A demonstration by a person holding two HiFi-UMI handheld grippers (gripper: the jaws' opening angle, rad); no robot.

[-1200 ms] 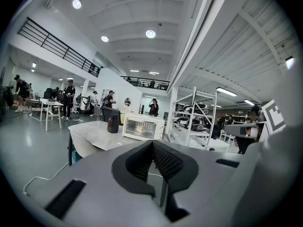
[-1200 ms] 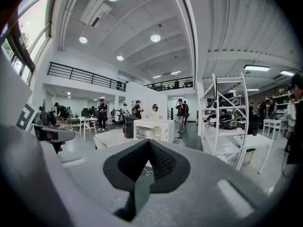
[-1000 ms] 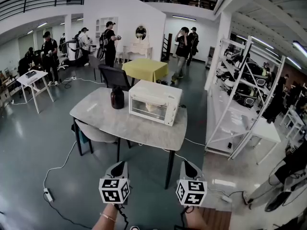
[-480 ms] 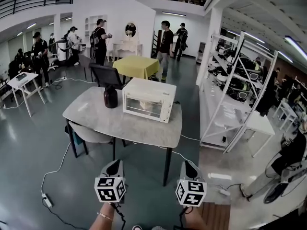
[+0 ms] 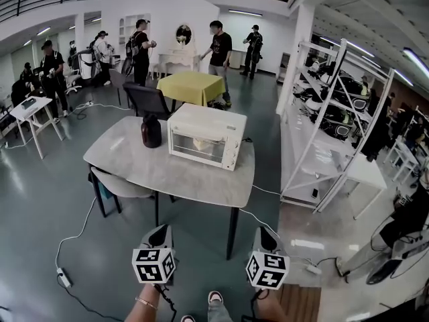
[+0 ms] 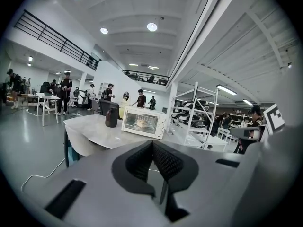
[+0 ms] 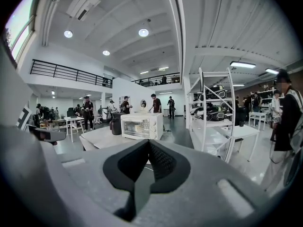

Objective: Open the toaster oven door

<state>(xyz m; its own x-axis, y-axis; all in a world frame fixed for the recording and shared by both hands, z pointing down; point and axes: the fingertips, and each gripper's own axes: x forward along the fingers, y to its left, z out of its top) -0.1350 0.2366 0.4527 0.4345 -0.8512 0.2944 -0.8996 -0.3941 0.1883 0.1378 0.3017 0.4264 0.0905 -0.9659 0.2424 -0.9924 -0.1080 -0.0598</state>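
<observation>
"Toaster oven (image 5: 206,137) first: where is it?"

"On the grey table (image 5: 167,174), towards the far right corner, its glass door (image 5: 196,149) closed and facing us. A dark jar (image 5: 151,131) stands just beside it on the left."

"Anything inside?"

"Something pale, perhaps bread; too small to tell."

"And the grippers?"

"The left gripper (image 5: 160,232) and right gripper (image 5: 265,233) are side by side, well short of the table's near edge. Each has its jaws pressed together on nothing and points towards the oven."

"Around them?"

"A chair (image 5: 124,185) is tucked under the table, and a white shelf rack (image 5: 333,136) stands to the right."
</observation>
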